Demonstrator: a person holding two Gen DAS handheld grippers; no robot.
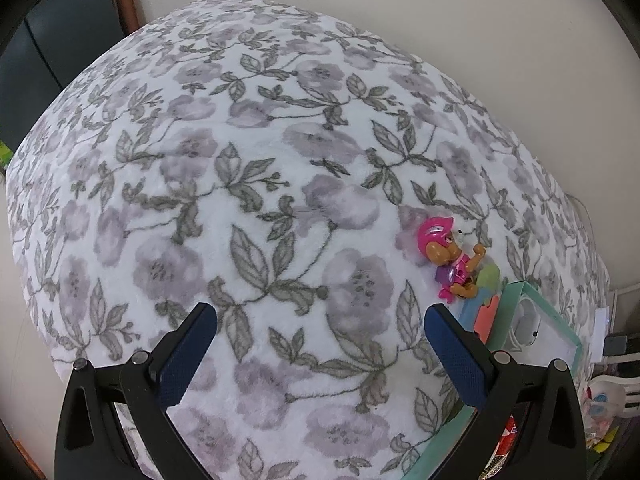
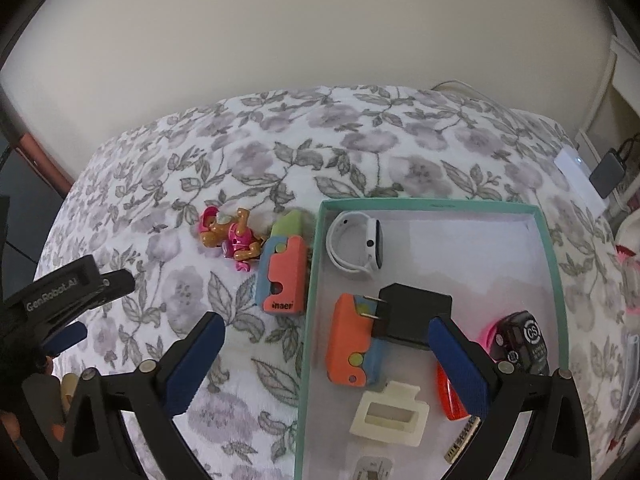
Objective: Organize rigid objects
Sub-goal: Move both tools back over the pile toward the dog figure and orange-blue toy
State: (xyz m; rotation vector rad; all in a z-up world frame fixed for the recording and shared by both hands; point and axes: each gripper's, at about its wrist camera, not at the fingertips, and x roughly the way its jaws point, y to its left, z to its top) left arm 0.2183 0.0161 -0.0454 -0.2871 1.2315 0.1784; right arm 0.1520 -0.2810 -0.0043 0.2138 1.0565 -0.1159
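Note:
A pink and orange toy dog figure (image 2: pixel 232 236) lies on the floral blanket next to an orange, blue and green block toy (image 2: pixel 282 272), both just left of a teal-rimmed box (image 2: pixel 314 280). In the box lie a white smartwatch (image 2: pixel 354 246), a black plug adapter (image 2: pixel 412 316), a second orange block toy (image 2: pixel 348 344), a cream hair clip (image 2: pixel 388 412) and a black round gadget (image 2: pixel 520 340). My right gripper (image 2: pixel 326 344) is open above the box's left side. My left gripper (image 1: pixel 320 328) is open over bare blanket, left of the toy dog (image 1: pixel 452 256). It also shows in the right wrist view (image 2: pixel 68 312).
The floral blanket (image 1: pixel 240 160) covers a bed against a cream wall. A red flat object (image 2: pixel 450 398) and a small dark label lie in the box's near right. A white power strip (image 2: pixel 576 168) and a grey charger (image 2: pixel 610 176) sit beyond the bed's right edge.

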